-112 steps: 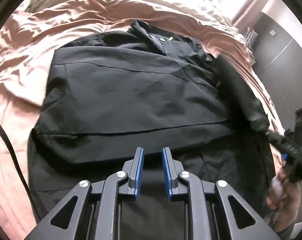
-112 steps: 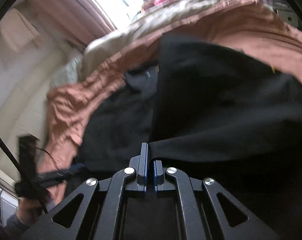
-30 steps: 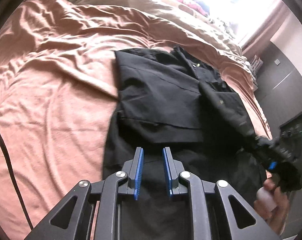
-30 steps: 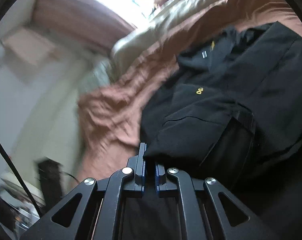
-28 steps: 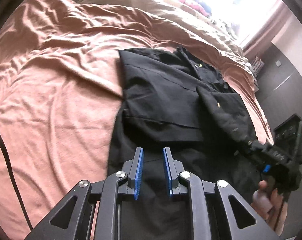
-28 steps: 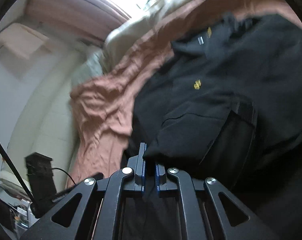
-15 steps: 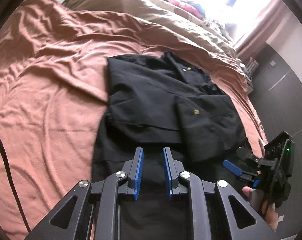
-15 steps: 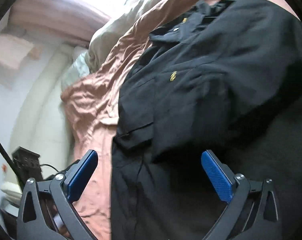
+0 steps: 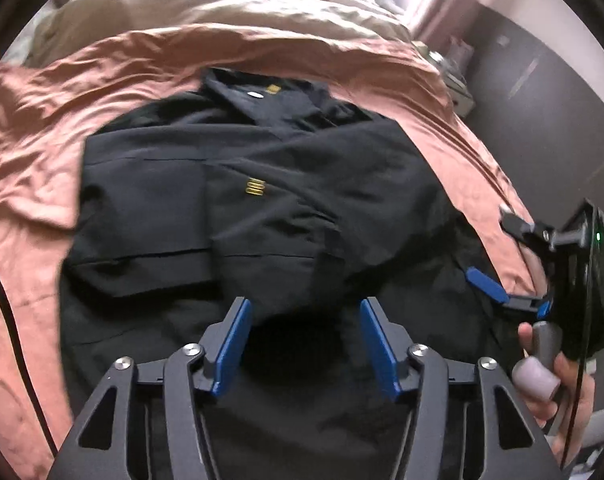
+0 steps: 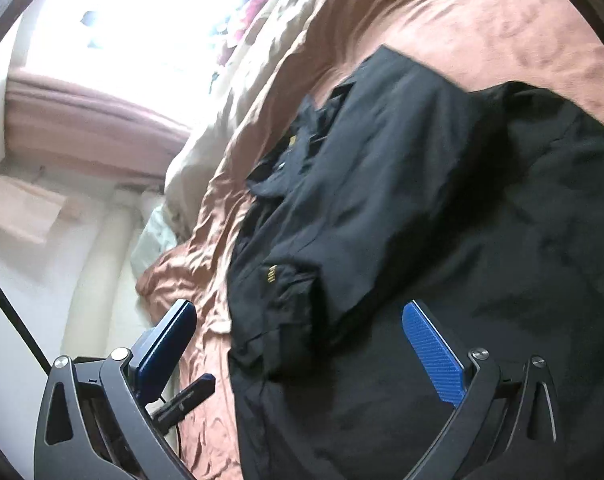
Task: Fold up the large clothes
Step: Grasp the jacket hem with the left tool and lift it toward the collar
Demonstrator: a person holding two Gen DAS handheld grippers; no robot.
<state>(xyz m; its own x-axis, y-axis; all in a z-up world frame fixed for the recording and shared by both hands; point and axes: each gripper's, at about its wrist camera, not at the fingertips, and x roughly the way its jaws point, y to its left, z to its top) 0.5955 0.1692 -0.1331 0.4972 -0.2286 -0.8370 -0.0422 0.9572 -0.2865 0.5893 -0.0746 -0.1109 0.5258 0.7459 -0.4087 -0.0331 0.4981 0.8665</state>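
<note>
Jacket (image 9: 262,200) lies on the pink bedspread (image 9: 42,160), right sleeve just dropped across its front; right gripper (image 10: 302,344) let go, now wide open, left gripper (image 9: 302,340) spread too, probably hem fold next.

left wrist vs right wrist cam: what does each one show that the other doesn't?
Left wrist only: the person's hand holding the right tool, and a dark wall. Right wrist only: a bright window and pale wall. Both: the black shirt with both sleeves folded in, lying on the rust bedspread, and open tools gripping nothing.
</note>
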